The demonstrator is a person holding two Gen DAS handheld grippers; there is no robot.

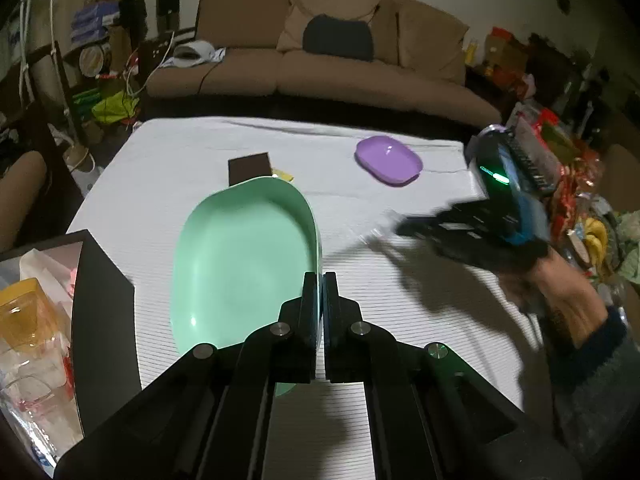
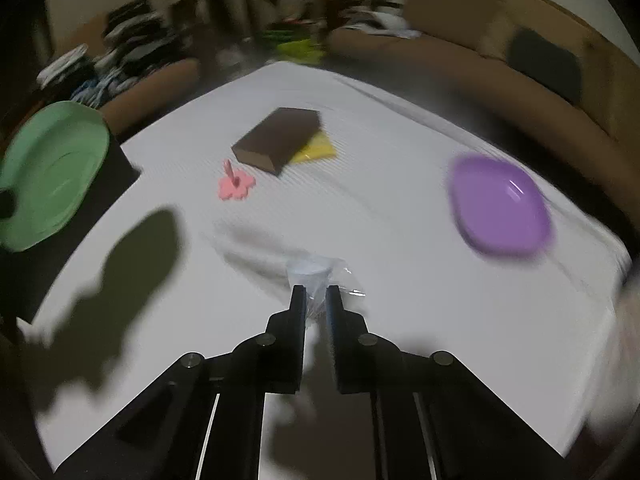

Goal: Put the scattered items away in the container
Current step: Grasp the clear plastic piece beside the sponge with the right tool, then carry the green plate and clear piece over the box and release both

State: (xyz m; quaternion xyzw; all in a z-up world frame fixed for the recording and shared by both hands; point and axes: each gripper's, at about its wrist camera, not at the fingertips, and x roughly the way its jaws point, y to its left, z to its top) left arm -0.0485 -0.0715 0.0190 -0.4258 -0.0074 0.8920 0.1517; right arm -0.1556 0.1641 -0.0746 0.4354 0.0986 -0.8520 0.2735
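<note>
White-clothed tabletop (image 2: pixel 400 240); green dish (image 1: pixel 244 264) at its 7 o'clock, rim clamped by the left gripper (image 1: pixel 321 280); purple dish (image 2: pixel 500 204) at 3; brown block (image 2: pixel 280 138) at 12; right gripper (image 2: pixel 316 296), narrow, pinching a clear plastic packet (image 2: pixel 314 276).

Mint-green dish (image 1: pixel 240 264), purple bowl (image 2: pixel 500 208), brown block (image 2: pixel 276 140) over a yellow packet (image 2: pixel 316 152), pink flower-shaped piece (image 2: pixel 236 184), white ribbed tablecloth (image 2: pixel 400 320), tan sofa (image 1: pixel 320 68).

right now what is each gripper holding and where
Left gripper pinches the green dish by its rim; right gripper grips a clear plastic packet at its near end.
</note>
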